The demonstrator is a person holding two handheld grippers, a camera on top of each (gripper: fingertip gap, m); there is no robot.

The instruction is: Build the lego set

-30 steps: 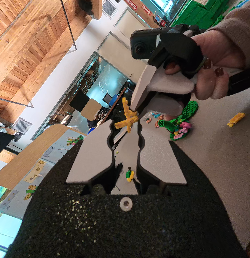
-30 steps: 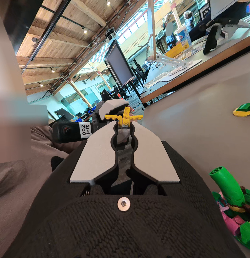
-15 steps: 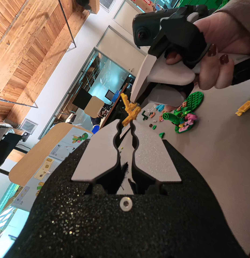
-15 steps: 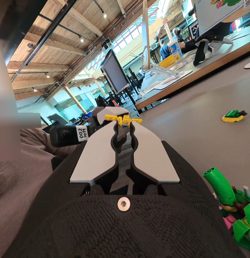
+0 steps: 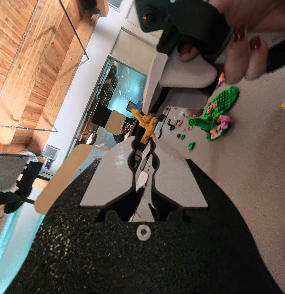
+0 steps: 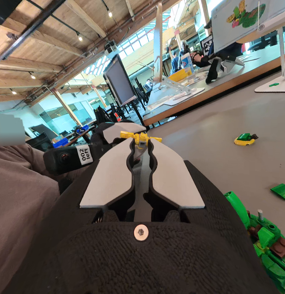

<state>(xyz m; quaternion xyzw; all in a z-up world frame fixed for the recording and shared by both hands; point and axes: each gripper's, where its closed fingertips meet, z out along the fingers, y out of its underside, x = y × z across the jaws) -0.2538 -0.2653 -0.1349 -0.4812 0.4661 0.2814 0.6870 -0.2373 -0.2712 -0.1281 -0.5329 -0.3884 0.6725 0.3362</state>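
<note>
A yellow lego piece with side arms (image 5: 146, 124) is held in the air between both grippers. My left gripper (image 5: 143, 140) is shut on its lower end. My right gripper (image 6: 141, 141) is shut on its grey-and-yellow middle (image 6: 141, 140). In the left wrist view the right gripper (image 5: 148, 111) comes in from the upper right, held by a hand (image 5: 243, 52). In the right wrist view the left gripper (image 6: 122, 130) faces mine from behind the piece. The green lego build with pink parts (image 5: 215, 122) stands on the grey table and also shows in the right wrist view (image 6: 265, 238).
Small loose bricks (image 5: 181, 135) lie on the table (image 5: 234, 167) near the build. A yellow-and-green small assembly (image 6: 243, 140) and a green plate (image 6: 281, 190) lie to the right. An instruction booklet on a stand (image 6: 250, 14) is at the far right.
My left gripper has closed on the lower end of the yellow piece. Both grippers have shifted together with the piece, and the green build now sits nearer the right gripper.
</note>
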